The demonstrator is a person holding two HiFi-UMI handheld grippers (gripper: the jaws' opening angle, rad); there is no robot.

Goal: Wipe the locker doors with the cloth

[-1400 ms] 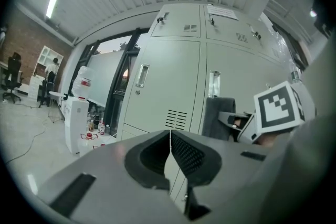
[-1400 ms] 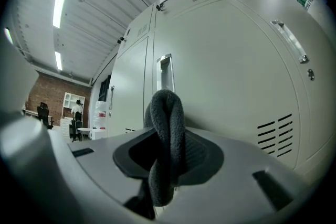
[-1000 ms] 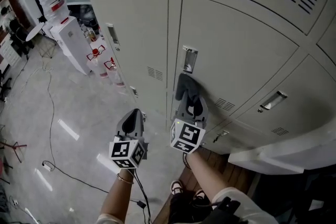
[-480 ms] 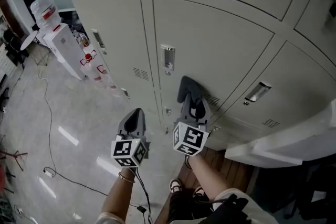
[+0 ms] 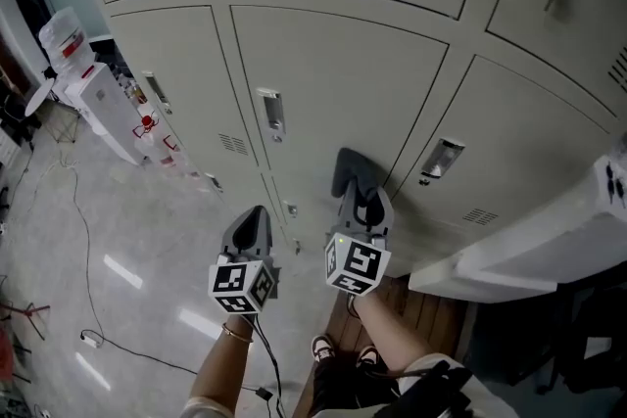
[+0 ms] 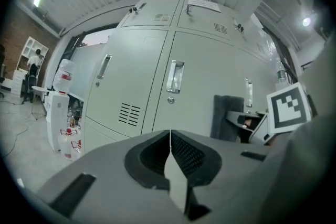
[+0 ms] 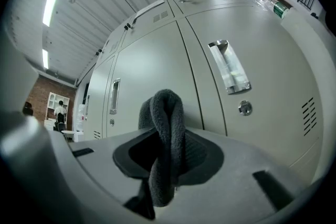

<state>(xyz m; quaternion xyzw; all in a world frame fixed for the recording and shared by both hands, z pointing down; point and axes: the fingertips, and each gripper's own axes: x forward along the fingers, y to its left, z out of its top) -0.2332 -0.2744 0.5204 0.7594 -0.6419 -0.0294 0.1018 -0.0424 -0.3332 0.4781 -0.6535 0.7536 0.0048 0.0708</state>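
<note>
A dark grey fleecy cloth [image 7: 164, 123] is clamped, folded over, between the jaws of the right gripper [image 5: 361, 201] and is held up close to the pale grey metal locker doors [image 5: 333, 73]. The left gripper [image 5: 252, 222] is held just beside it, its jaws pressed together with nothing between them.

Fuzzy grey cloth [image 7: 166, 124], matt painted metal locker doors [image 5: 333, 83], glossy floor [image 5: 88, 240]
</note>
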